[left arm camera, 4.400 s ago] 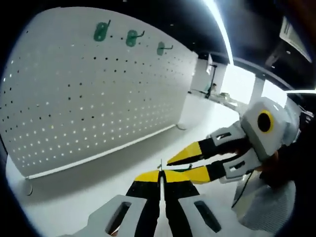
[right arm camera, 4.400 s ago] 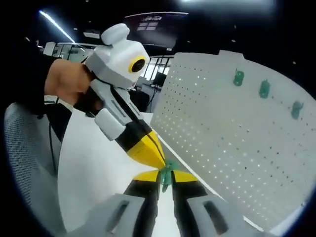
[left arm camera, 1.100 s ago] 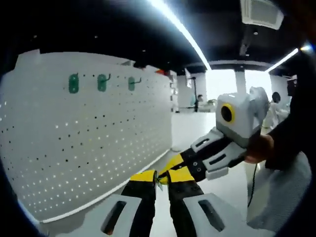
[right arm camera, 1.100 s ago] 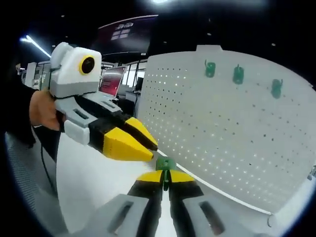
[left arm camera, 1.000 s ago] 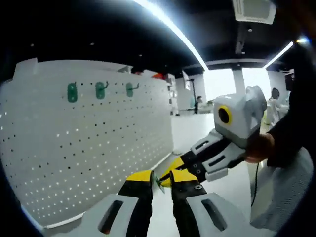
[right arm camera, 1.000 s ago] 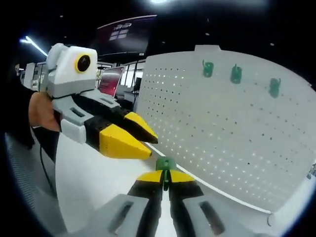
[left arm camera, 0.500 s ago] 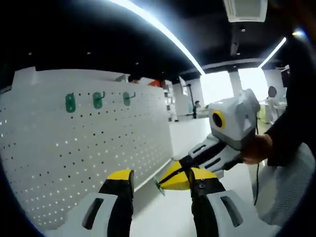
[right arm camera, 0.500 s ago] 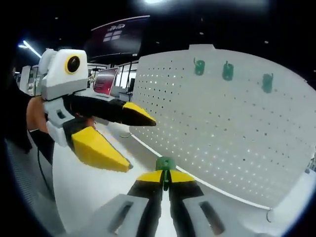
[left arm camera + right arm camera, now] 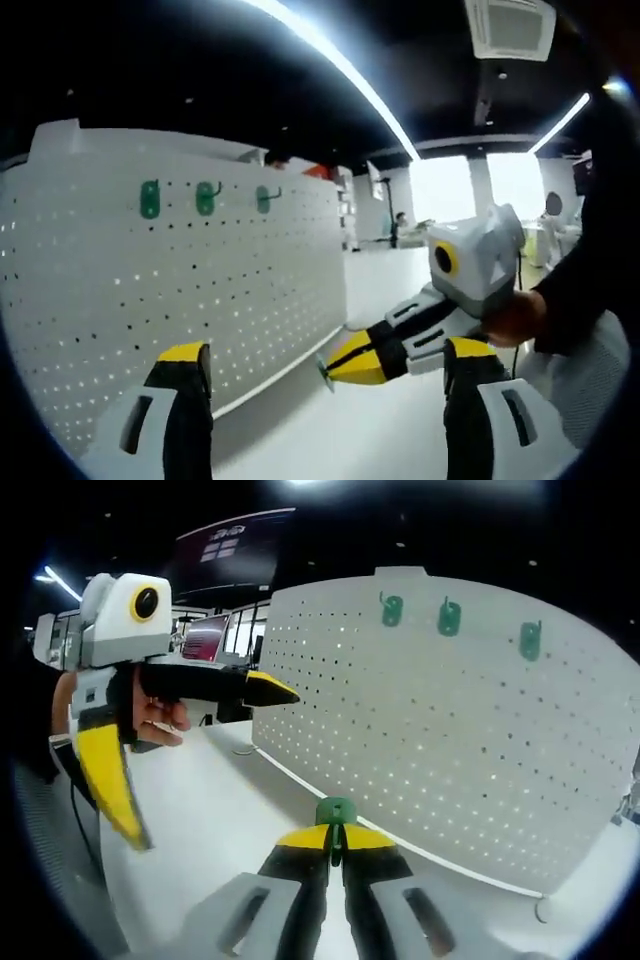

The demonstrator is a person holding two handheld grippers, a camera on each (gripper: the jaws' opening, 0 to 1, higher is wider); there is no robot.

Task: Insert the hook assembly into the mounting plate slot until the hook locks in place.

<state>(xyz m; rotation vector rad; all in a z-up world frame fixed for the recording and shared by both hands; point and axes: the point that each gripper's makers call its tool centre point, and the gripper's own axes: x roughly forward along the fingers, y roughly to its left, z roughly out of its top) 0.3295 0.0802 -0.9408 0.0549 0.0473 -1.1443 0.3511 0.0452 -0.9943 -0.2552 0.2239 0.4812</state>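
Observation:
A small green hook assembly (image 9: 336,811) sits pinched at the tips of my right gripper (image 9: 336,832), which is shut on it. From the left gripper view, the hook (image 9: 324,371) pokes out of the right gripper's yellow tips (image 9: 352,361), between my own jaws. My left gripper (image 9: 325,368) is open wide, apart from the hook; in the right gripper view it (image 9: 220,771) hangs at the left with jaws spread. The white perforated mounting plate (image 9: 470,750) stands upright ahead, with three green hooks (image 9: 449,618) along its top. The same plate (image 9: 170,300) and hooks (image 9: 206,197) appear at the left.
A white tabletop (image 9: 200,830) runs along the foot of the plate. A person's hand (image 9: 152,716) holds the left gripper. A grey mesh chair back (image 9: 590,400) sits at the right edge. Office desks and ceiling lights lie behind.
My left gripper's jaws have spread from nearly shut around the hook to wide open and let it go. The right gripper stays shut on the hook, closer to the plate.

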